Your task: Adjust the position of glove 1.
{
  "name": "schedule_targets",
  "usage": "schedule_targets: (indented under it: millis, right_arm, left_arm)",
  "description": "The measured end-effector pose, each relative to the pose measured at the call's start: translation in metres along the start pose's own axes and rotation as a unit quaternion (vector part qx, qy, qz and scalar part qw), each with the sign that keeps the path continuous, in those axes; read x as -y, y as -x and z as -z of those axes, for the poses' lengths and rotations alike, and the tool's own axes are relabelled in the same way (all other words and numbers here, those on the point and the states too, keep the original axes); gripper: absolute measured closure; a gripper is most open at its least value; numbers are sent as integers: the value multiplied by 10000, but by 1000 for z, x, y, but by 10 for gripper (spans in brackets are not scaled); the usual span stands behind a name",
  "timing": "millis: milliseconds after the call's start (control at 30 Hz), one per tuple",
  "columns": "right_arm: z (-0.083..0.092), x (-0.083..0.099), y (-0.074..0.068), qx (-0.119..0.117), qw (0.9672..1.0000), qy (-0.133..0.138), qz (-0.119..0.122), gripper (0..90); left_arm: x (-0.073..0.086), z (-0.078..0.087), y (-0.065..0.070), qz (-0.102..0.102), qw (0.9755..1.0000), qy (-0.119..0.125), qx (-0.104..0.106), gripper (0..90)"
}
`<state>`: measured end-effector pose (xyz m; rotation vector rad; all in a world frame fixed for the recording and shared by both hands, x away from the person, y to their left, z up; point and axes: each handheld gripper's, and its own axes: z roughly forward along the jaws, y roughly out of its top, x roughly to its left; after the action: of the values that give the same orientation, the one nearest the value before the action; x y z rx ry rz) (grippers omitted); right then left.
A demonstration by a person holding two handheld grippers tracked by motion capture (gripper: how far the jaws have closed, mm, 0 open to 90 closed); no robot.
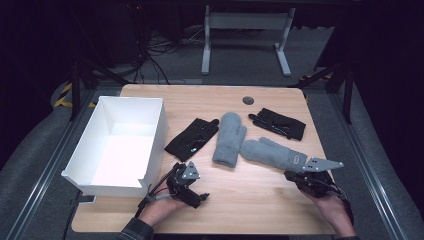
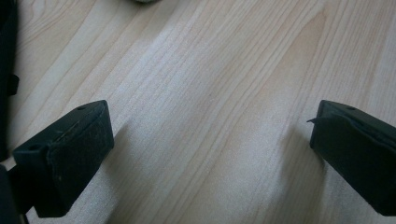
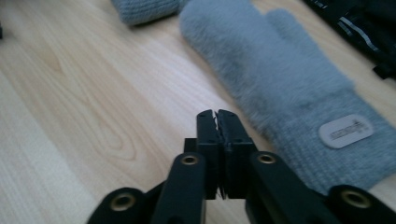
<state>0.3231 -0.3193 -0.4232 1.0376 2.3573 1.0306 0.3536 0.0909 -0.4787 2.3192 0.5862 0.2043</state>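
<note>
Mittens of soft grey knit lie mid-table. The nearer grey mitten (image 1: 272, 154) has its cuff pointing toward four o'clock, just ahead of the right gripper (image 3: 217, 113), whose jaws are pressed fully together on nothing. It looks light, limp and fuzzy, likely to sag and fold when lifted; the thicker ribbed cuff beside the label patch (image 3: 345, 131) seems the firmest place to pinch. The second grey mitten (image 1: 229, 138) lies upright at its ten o'clock, tips touching or nearly so. The left gripper (image 2: 210, 140) hovers over bare wooden table (image 2: 201, 70), jaws spread wide and empty. From the high view come the white box (image 1: 82, 135) at nine o'clock and two black gloves (image 1: 192, 138) (image 1: 278, 123); the right gripper view adds the patch's detail.
</note>
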Motion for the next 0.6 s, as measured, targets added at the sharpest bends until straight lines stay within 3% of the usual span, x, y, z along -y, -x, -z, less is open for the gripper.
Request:
schedule_targets:
  millis: [133,267,600]
  right_arm:
    - [3,-5,8,99,9999,75,-19,900]
    - [3,-11,29,259,9994,169,-129,900]
    - [-6,-14,60,583,9979,38,-275,900]
  left_arm:
    - [0,0,0,0,10000,1,1,0]
    - [0,0,0,-6,10000,0,5,0]
    - [0,0,0,-4,10000,1,12,0]
